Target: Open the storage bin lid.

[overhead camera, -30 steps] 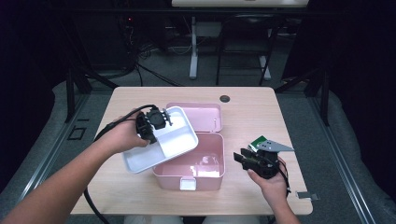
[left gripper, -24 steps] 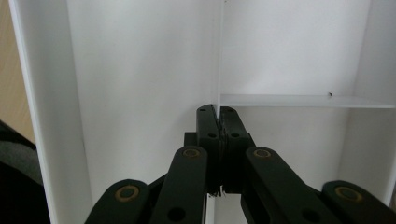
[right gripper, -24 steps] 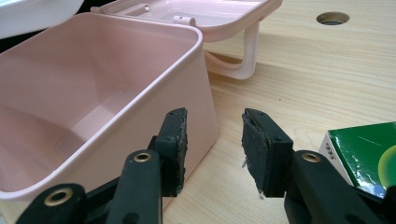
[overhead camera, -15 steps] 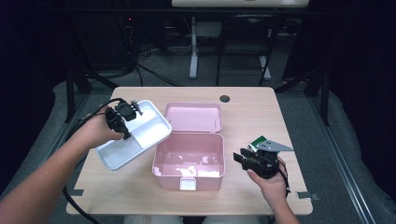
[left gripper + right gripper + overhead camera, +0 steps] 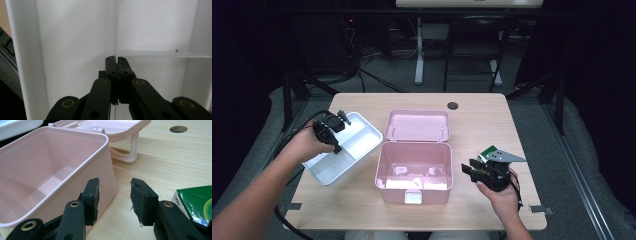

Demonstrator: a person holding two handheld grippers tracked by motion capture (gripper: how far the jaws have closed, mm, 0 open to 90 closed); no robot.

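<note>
Clenched tight, the jaws of the left gripper [image 5: 328,131] pinch the thin upright divider of the white tray [image 5: 362,142]; in the left gripper view the two black pads [image 5: 111,68] meet on that wall [image 5: 116,30] just short of where a cross wall [image 5: 160,54] branches off. The tray lies on the left part of the table [image 5: 482,115], turned at an angle, with its near corner close to the table's left edge. Its right corner comes near the pink box [image 5: 414,172] but stands apart from it, with a strip of bare wood between the two.

The pink box sits open at the middle of the table, its lid [image 5: 418,125] folded back flat behind it and the lid's handle [image 5: 130,147] resting on the wood. Behind the lid is open table as far as a round cable hole [image 5: 453,106].

On the right, the right gripper [image 5: 474,170] is released: its jaws are spread wide with nothing between them. In the right gripper view one pad [image 5: 92,197] lies just beside the box's outer right wall [image 5: 110,177]; whether it touches cannot be told. The other pad [image 5: 140,200] is over bare wood. A green and white carton [image 5: 195,202] lies just beside that gripper on its outer side. Beyond the carton the table is bare to its right edge, and the front edge is close below the person's right hand [image 5: 502,195].
</note>
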